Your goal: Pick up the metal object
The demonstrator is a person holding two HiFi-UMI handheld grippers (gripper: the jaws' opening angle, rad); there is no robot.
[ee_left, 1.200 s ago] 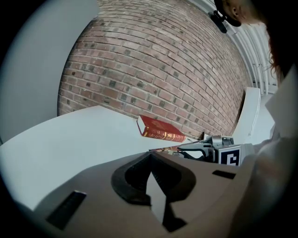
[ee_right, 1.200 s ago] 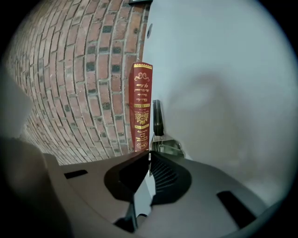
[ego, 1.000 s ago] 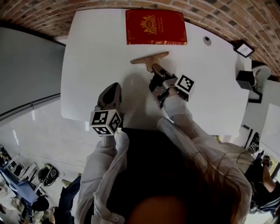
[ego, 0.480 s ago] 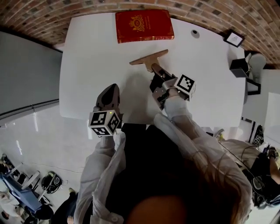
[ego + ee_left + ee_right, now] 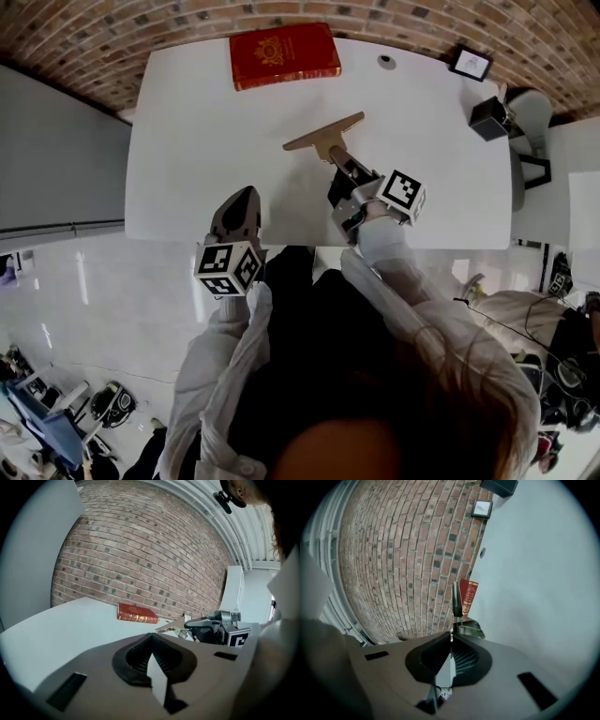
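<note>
Right gripper (image 5: 339, 161): I see its jaws clamped on the stem of the T-shaped metal object (image 5: 324, 137).
T-shaped metal object: juts out ahead of the right gripper's tips, crossbar at the far end.
Left gripper (image 5: 246, 193): jaws together, nothing between them; well apart from the right gripper.
Red book (image 5: 284, 54): beyond both grippers, flat on the white worktop (image 5: 187, 141).

Bright, even light on the white table (image 5: 187, 141); shadows are faint and soft. Glare streaks the glossy floor (image 5: 66, 300). Gripper views bend the brick wall (image 5: 140, 559), corners black.
</note>
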